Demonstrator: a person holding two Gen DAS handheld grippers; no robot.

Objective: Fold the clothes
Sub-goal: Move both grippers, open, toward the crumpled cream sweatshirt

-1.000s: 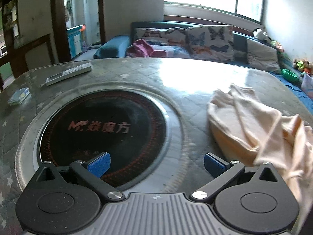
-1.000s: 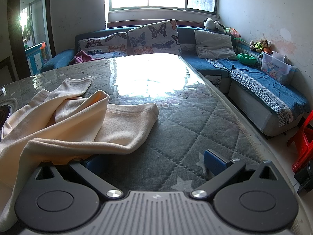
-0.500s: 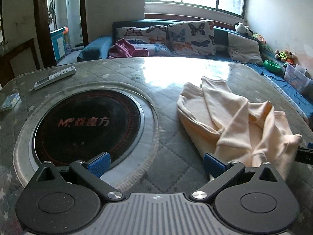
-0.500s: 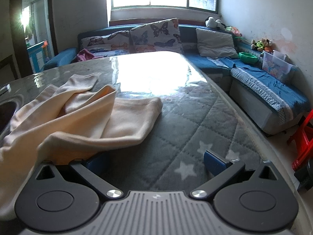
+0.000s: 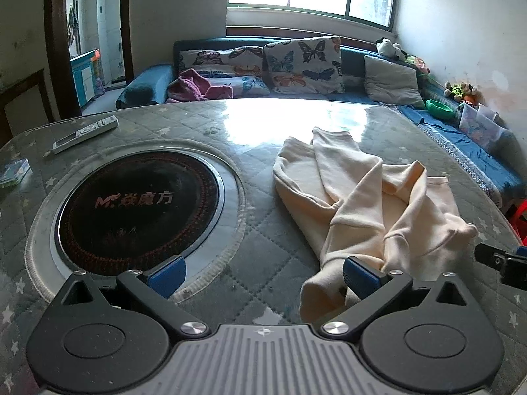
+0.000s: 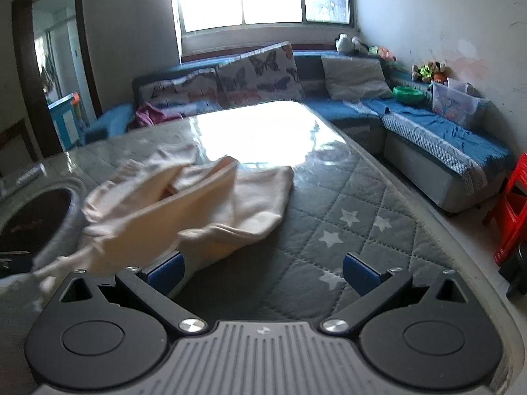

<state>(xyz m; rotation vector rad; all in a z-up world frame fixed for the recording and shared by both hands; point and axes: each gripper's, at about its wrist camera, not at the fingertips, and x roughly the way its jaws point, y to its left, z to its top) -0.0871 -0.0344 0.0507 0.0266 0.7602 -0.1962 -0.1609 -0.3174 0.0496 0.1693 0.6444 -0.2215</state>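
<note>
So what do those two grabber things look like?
The left gripper and right gripper look the same: a ribbed grey body, two round black discs with black link arms and silver bolts, ending in blue pads. No cables, sleeves or writing show.

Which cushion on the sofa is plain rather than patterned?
The grey cushion, furthest right; the two cushions to its left carry butterfly prints.
</note>
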